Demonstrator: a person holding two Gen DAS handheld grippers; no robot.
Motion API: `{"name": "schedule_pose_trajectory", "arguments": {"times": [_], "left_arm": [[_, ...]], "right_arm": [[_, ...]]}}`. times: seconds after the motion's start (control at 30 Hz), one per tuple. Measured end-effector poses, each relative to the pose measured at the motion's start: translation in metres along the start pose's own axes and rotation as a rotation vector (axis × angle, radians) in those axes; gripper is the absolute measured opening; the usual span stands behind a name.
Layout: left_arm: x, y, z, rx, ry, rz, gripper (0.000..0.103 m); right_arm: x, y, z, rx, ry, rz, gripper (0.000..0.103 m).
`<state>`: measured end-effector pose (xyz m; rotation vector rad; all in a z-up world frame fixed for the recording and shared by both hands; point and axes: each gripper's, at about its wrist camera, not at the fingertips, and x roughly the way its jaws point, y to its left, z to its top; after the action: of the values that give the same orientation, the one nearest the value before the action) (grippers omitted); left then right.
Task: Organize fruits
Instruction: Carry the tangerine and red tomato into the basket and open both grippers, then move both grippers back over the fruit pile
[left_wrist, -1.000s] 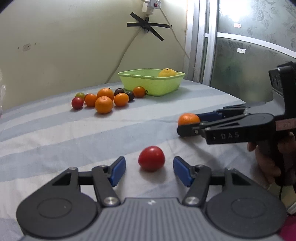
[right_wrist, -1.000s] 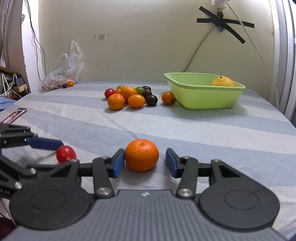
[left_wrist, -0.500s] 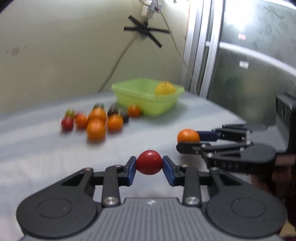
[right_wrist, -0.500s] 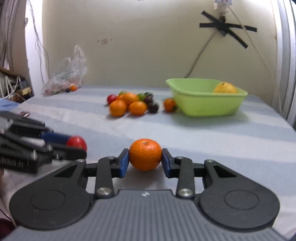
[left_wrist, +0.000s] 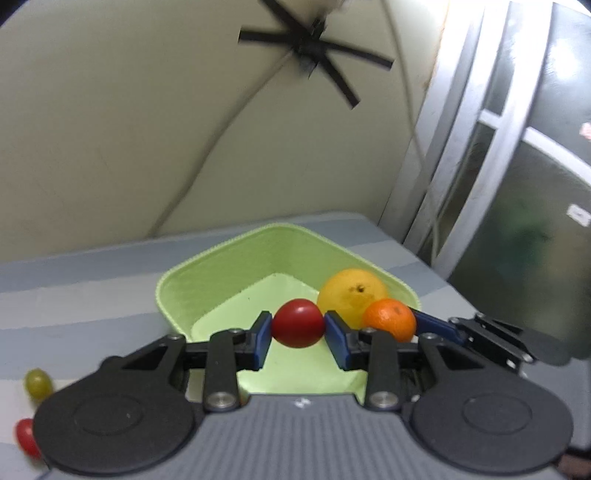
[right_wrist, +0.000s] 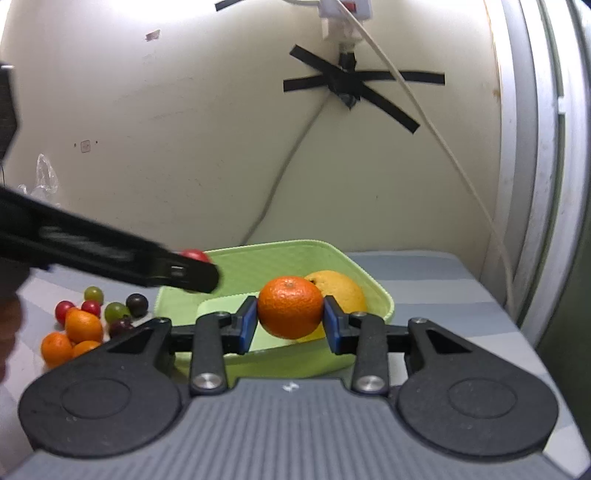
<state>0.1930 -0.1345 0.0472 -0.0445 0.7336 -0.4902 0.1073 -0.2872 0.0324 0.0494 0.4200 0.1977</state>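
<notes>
Gripping a red tomato, the left gripper jaws hang over the green basin; right gripper jaws clamp an orange above its rim; no readable writing

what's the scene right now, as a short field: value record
left gripper: shut on red tomato, held over the green basin
right gripper: shut on mandarin, held at the basin's near edge
basin contents: one yellow citrus
loose fruit: pile of mandarins, tomatoes and grapes on the striped cloth, left of the basin
not yet done: neither held fruit released
</notes>
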Motion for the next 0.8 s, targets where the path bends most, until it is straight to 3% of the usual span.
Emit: {"name": "schedule_pose_trajectory", "arguments": {"times": [0.1, 0.23, 0.3, 0.57, 0.63, 0.8], "left_arm": [[0.015, -0.002, -0.006, 0.006, 0.029, 0.01, 0.033], [0.022, 0.001, -0.007, -0.03, 0.028, 0.011, 0.043], [0.017, 0.004, -0.006, -0.038, 0.014, 0.017, 0.047], [-0.059, 0.035, -0.015, -0.097, -0.106, 0.032, 0.049], [-0.08, 0.05, -0.027, -0.119, -0.129, 0.068, 0.051], [-0.125, 0.083, -0.077, -0.139, -0.15, 0.252, 0.051]], "right_arm": [[-0.001, 0.003, -0.003, -0.029, -0.006, -0.005, 0.041], [-0.001, 0.006, -0.004, -0.054, -0.011, -0.017, 0.042], [-0.006, 0.005, -0.004, -0.043, -0.032, -0.001, 0.05], [-0.027, -0.014, -0.008, 0.076, -0.119, -0.01, 0.05], [-0.033, -0.021, -0.008, 0.129, -0.144, -0.026, 0.05], [-0.04, -0.026, -0.012, 0.206, -0.153, -0.051, 0.05]]}}
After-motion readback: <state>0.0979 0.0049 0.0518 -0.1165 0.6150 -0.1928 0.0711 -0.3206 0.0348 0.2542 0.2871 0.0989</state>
